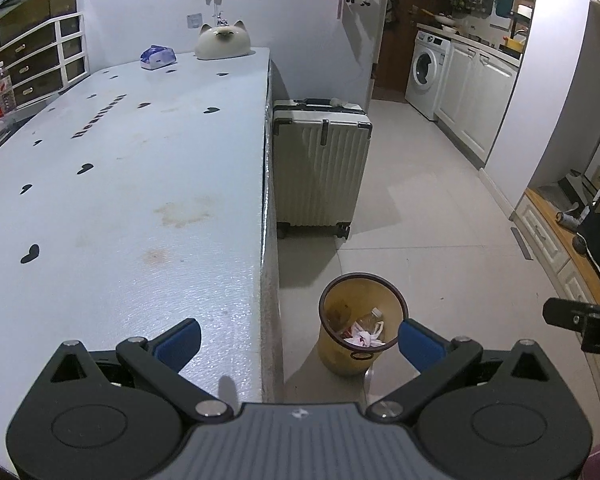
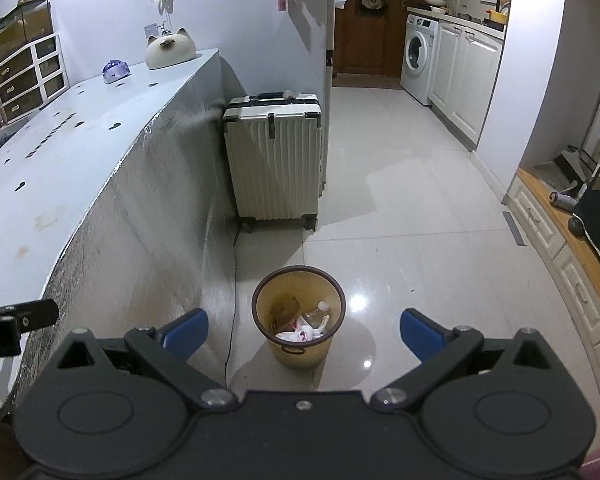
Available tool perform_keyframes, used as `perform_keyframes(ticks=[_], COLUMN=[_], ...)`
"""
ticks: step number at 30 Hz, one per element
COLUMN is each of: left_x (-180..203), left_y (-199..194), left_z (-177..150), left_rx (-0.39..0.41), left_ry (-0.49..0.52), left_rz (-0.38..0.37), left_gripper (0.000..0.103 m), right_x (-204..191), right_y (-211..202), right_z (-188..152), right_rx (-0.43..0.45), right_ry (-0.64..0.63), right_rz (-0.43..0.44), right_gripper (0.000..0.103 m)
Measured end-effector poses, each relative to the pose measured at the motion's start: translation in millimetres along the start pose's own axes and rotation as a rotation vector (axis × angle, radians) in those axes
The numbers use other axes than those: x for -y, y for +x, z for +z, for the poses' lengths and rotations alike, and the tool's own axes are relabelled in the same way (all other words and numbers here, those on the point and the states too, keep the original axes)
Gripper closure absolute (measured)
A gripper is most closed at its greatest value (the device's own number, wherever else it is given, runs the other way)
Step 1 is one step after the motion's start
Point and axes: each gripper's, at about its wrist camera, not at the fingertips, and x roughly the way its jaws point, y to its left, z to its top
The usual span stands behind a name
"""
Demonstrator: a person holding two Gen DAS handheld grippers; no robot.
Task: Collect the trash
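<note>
A translucent amber trash bin (image 1: pixel 362 330) (image 2: pixel 299 316) stands on the floor beside the table's end. Inside it lie a clear plastic bottle (image 1: pixel 371 319) (image 2: pixel 315 313) and crumpled white and red wrappers (image 1: pixel 363 338) (image 2: pixel 300 334). My left gripper (image 1: pixel 300 338) hovers over the table's right edge, open, with nothing between its blue pads. My right gripper (image 2: pixel 304 332) hangs open above the floor, the bin framed between its fingers, nothing held. Each gripper's tip shows at the edge of the other view.
A pale blue table (image 1: pixel 120 184) with black heart marks fills the left; a cat-shaped ornament (image 1: pixel 223 41) and a blue tissue pack (image 1: pixel 158 57) sit at its far end. A white suitcase (image 2: pixel 274 160) stands against the wall behind the bin. White cabinets (image 2: pixel 548 236) line the right.
</note>
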Motion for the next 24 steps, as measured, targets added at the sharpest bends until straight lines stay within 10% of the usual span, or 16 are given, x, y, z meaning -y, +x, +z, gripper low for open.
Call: perform_keyframes(ticks=[24], left_x=[1.1], left_y=[1.7], left_z=[1.8], left_rx=[-0.004], left_ry=[-0.003], left_rz=[0.003], left_gripper=[0.0], right_x=[-6.4], right_y=[2.7], right_z=[7.1], right_rx=[-0.004], right_ry=[-0.02], right_rz=[-0.008], right_gripper=[0.0])
